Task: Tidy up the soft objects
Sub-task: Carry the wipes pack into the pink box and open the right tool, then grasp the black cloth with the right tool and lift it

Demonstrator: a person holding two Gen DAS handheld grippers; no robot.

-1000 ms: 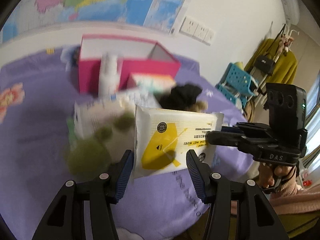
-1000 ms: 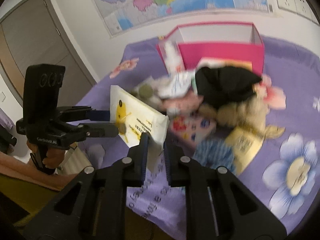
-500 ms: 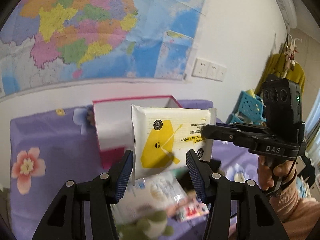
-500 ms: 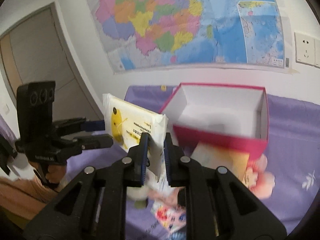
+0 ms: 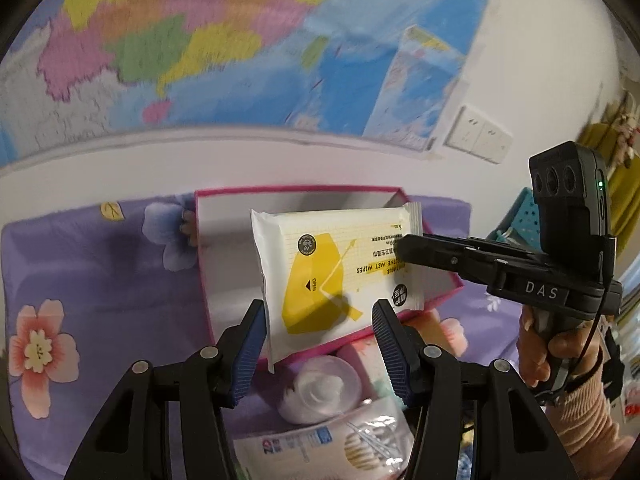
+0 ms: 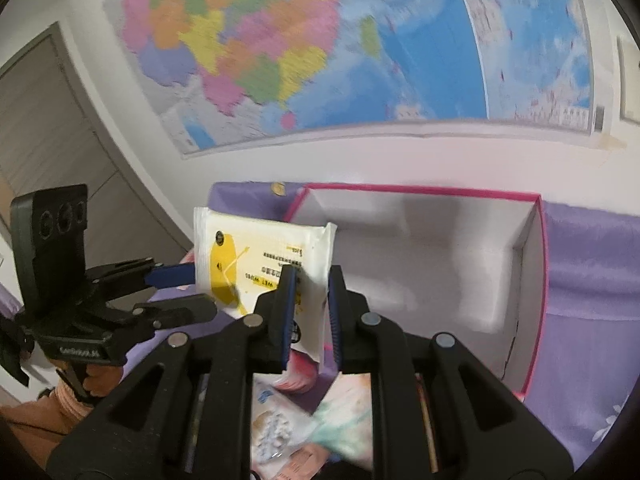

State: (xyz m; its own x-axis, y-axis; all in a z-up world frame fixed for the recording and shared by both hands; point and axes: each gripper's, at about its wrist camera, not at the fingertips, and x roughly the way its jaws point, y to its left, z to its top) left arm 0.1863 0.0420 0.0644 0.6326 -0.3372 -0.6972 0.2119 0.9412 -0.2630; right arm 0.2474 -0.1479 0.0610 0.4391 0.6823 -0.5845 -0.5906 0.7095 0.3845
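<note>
A white and yellow wet wipes pack [image 5: 332, 264] hangs in the air in front of the open pink box [image 5: 288, 190]. My right gripper [image 6: 312, 270] is shut on the pack's right end [image 6: 312, 300]; in the left wrist view it reaches in from the right [image 5: 400, 246]. My left gripper [image 5: 318, 306] has the pack's lower part between its blue pads, and both pads lie against it. In the right wrist view the left gripper [image 6: 204, 292] has one finger in front of the pack [image 6: 248, 256] and one behind. The box [image 6: 420, 190] has white inner walls and nothing shows inside.
The box stands on a purple flowered cloth [image 5: 100, 272] against a wall with a big map. Below my fingers lie a white round container [image 5: 320, 388] and a bag of cotton swabs [image 5: 360, 448]. A hand [image 5: 552, 352] holds the right gripper. A blue basket [image 5: 520, 216] stands far right.
Both grippers have carried the pack up and forward, away from the pile of soft things, to the open pink box. The grip on the pack looks unchanged.
</note>
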